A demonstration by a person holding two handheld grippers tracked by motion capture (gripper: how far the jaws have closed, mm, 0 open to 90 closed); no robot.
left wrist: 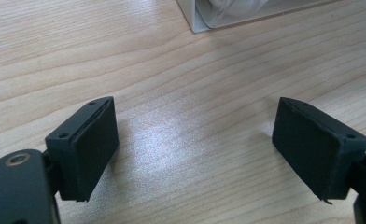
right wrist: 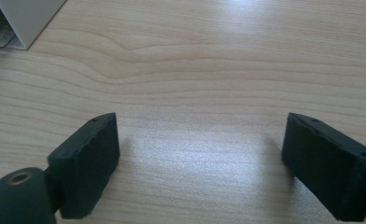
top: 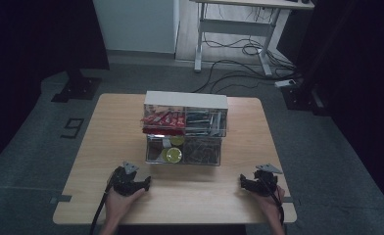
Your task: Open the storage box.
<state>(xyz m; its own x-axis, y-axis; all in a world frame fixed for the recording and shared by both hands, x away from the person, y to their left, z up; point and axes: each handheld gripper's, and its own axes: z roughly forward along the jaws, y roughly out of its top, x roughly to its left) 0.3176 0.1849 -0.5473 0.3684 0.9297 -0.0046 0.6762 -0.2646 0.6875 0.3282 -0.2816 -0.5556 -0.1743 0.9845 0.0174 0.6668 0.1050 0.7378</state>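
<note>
Grippers point(top: 148, 182) point(top: 241, 181) empty, apart, near drawer box point(top: 185, 128)

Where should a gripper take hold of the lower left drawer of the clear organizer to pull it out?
Probably at the front lip of the lower left drawer, coming from the person's side: it already juts forward past the upper tier. The left gripper, open, sits nearest.
</note>
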